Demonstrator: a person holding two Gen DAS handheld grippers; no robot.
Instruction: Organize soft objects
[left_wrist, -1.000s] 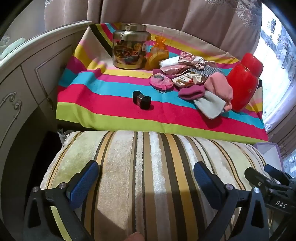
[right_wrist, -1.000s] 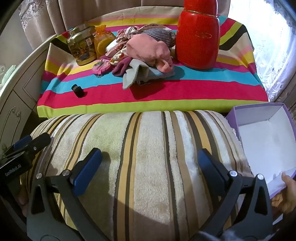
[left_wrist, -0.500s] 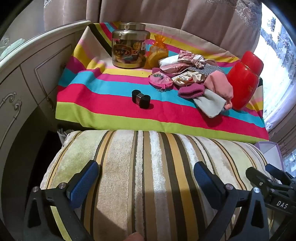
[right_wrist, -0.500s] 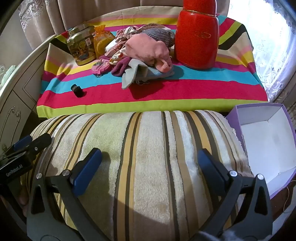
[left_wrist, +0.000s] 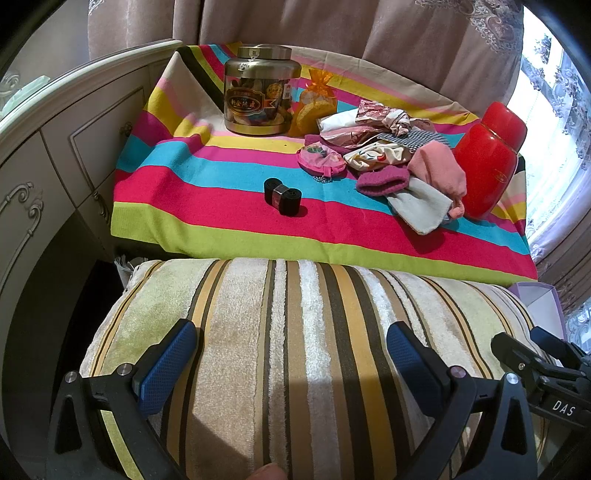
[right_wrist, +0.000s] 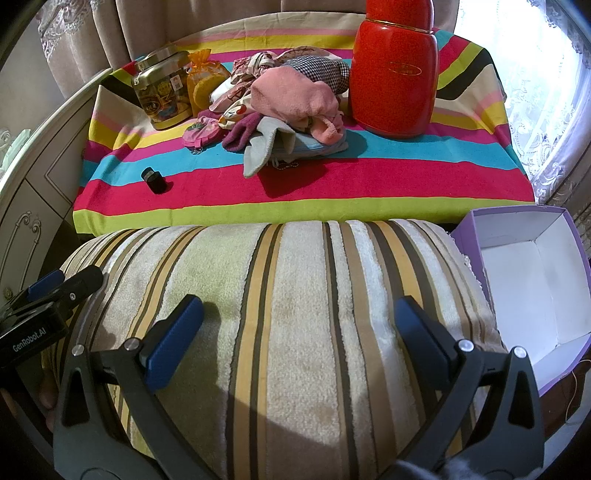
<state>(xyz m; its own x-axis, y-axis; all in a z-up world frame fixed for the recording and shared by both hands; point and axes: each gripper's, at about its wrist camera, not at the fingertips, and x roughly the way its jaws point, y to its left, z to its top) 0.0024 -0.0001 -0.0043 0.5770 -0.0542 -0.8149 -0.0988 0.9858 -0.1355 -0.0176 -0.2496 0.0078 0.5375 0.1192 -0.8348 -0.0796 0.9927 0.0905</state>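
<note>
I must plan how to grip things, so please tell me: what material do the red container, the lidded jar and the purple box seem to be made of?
Red container: glossy, with bright highlights and a gold band, probably lacquered metal or ceramic.
Lidded jar: clear wall showing its contents, so glass or plastic, with a brushed metal-looking lid.
Purple box: matte, thin creased walls, likely cardboard.

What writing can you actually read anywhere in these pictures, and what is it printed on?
"DAS": on the black body of the right tongs, seen from the left camera.
"GenRobot.AI": on the black body of the left tongs, seen from the right camera.
Glass jar: a label with Chinese characters, too blurred to read.
Red flask: a gold emblem, too small to read.
Nothing else carries text.
</note>
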